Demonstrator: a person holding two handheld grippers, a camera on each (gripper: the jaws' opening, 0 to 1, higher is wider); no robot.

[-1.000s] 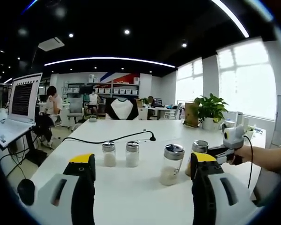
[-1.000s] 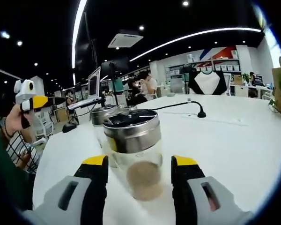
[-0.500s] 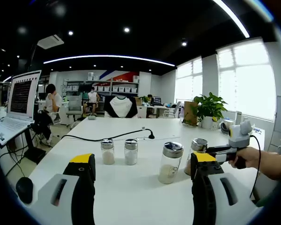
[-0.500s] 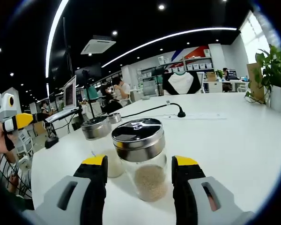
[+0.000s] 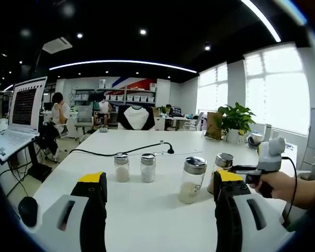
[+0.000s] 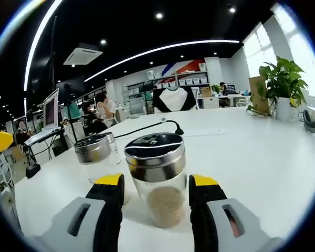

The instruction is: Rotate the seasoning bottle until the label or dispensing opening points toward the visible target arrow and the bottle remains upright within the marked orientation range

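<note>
In the right gripper view, our right gripper [image 6: 153, 202] stands low in the frame with its yellow-tipped jaws on either side of the seasoning bottle [image 6: 156, 178], which sits upright at centre on the white table [image 6: 252, 157]. The jaws bracket the glass body closely; we cannot tell whether they already press it or leave a sliver of gap. Before turning, we should confirm even contact on both sides at mid-body, below the metal lid [image 6: 154, 148], so the bottle does not tip.

We should rotate about the bottle's vertical axis, keeping its base flat on the table and avoiding the second jar [image 6: 96, 157] just beside it at centre left. No target arrow is discernible in either view, so we judge the heading from the dark opening on the lid.

In the left gripper view, our left gripper [image 5: 158, 184] is spread wide at the bottom of the frame, holding nothing. Two small shakers [image 5: 134, 167] stand at centre, well apart from it.
</note>
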